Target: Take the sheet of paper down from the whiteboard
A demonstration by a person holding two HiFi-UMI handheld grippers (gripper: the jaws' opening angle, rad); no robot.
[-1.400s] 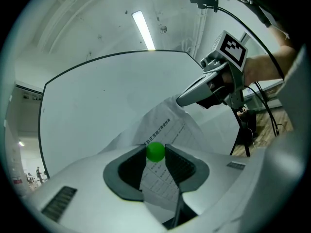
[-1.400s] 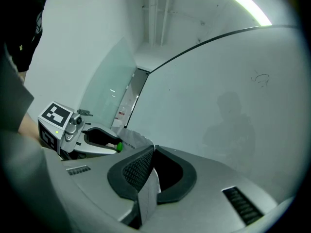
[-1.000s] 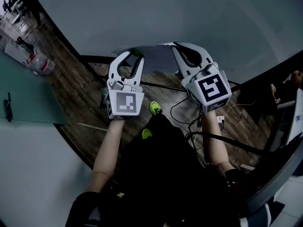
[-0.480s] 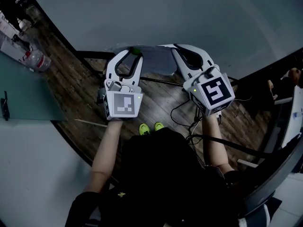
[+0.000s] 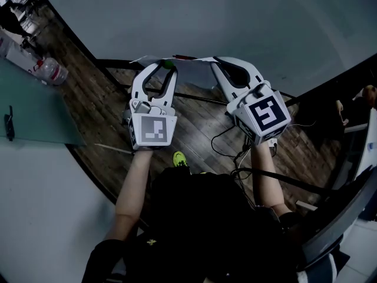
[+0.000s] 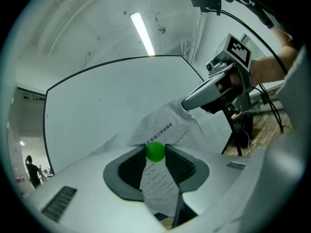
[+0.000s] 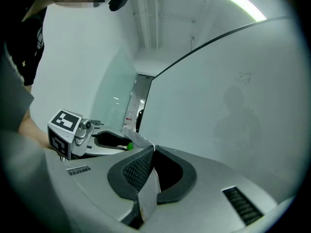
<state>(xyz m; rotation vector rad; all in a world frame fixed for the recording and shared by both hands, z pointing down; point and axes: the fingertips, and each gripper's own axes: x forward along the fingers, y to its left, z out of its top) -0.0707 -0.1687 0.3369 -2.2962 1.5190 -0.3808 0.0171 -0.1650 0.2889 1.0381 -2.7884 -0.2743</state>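
**Item: sheet of paper.** Printed and creased, slung between your two grippers. Its long axis runs left to right, along the lower edge of the whiteboard. It looks to be off the board face, or very nearly. The head view shows it only as a thin strip just in front of the board.

**Item: left gripper.** Points level at the board. Its jaws are part-way closed on a green ball, pinched at the tips, which is probably the magnet that pinned the sheet. The sheet's left end runs down through the gap behind the ball. You cannot tell whether the pads themselves bear on the paper.

**Item: right gripper.** Its jaws are nearly together, clamped on the sheet's right edge, with paper showing between the pads.

**Relation that matters.** The sheet lies straight ahead of both grippers, one end in each, and neither hand is nearer than the other. The board stands just beyond.

**Judged next.** Draw both hands back towards you together and level, so the sheet comes away square and an uneven pull does not tear it.
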